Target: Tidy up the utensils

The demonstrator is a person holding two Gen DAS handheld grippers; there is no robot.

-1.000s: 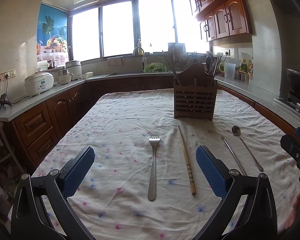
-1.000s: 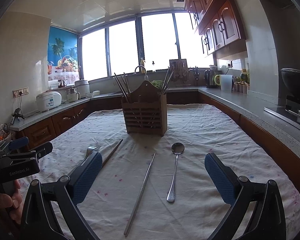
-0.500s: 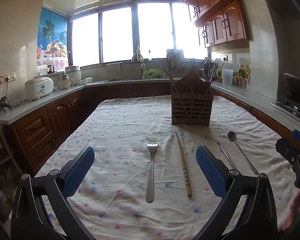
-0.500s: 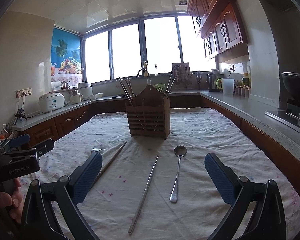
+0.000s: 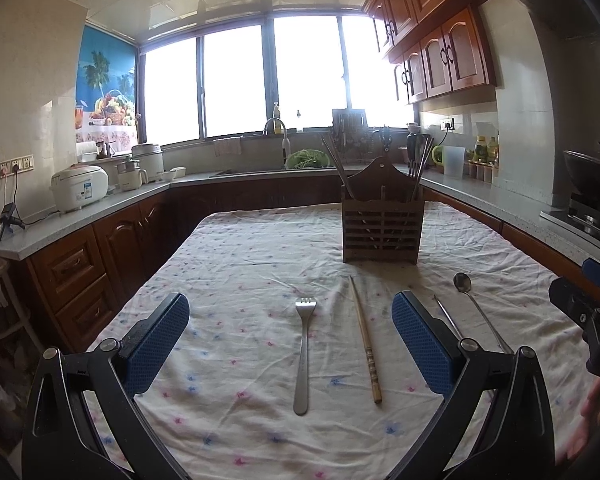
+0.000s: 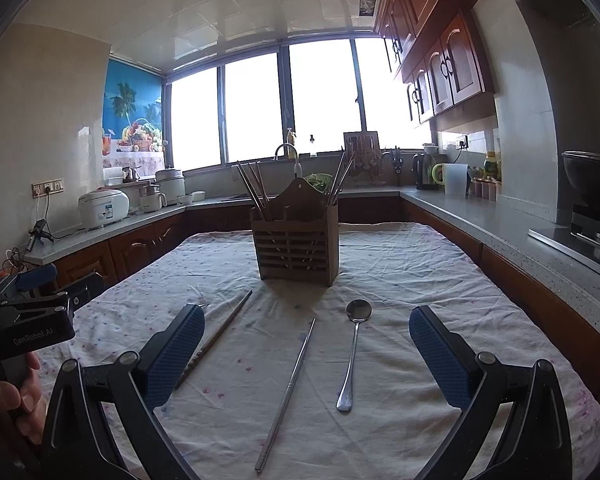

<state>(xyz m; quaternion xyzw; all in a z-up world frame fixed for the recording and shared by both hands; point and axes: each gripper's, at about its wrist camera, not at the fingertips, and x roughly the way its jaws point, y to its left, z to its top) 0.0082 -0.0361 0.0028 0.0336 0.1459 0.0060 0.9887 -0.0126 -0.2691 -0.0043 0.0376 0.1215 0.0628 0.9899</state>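
Both hand-held grippers hovered wide open and empty above the tabletop [image 5: 236, 248]. Between the left hand-held gripper's [image 5: 290, 340] fingers lay a fork [image 5: 303, 354] and a wooden chopstick [image 5: 365, 338]. Between the right hand-held gripper's [image 6: 306, 354] fingers lay a metal chopstick [image 6: 286, 394] and a spoon [image 6: 354, 350]. The wooden holder [image 6: 295, 236], with sticks in it, stood at 12 o'clock beyond them, apart from all four.
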